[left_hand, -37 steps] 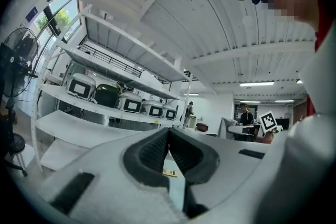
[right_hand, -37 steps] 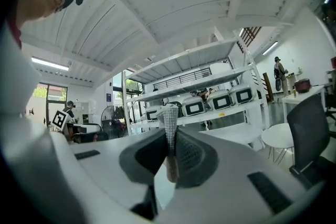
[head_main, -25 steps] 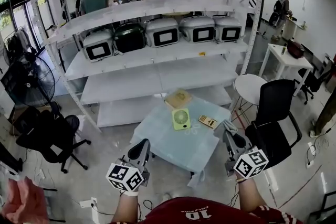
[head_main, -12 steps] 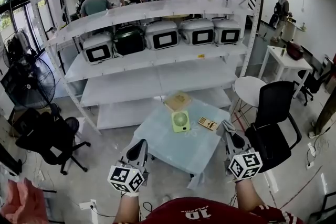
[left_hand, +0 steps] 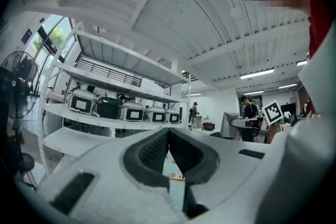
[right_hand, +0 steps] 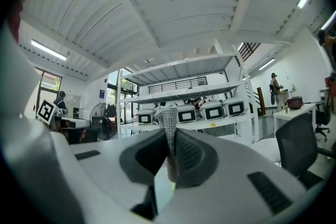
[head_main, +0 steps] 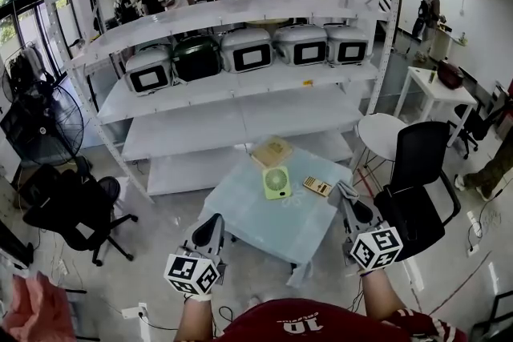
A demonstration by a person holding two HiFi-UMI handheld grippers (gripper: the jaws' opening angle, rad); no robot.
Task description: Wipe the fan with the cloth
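Right claw point(head_main: 347, 198) easing slightly leftward since a second ago, gripping cloth point(right_hand: 168, 115) by the surface's point(head_main: 264, 222) right edge; left claw point(head_main: 216, 220) hanging empty, jaws together; fan point(head_main: 276, 182) sitting mid-surface, apart from both.

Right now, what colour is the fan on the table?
The fan is light green, best seen in the head view.

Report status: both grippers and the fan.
Left gripper shut, empty. Right gripper shut on cloth. Fan on table, untouched, both grippers short of it. Nothing between.
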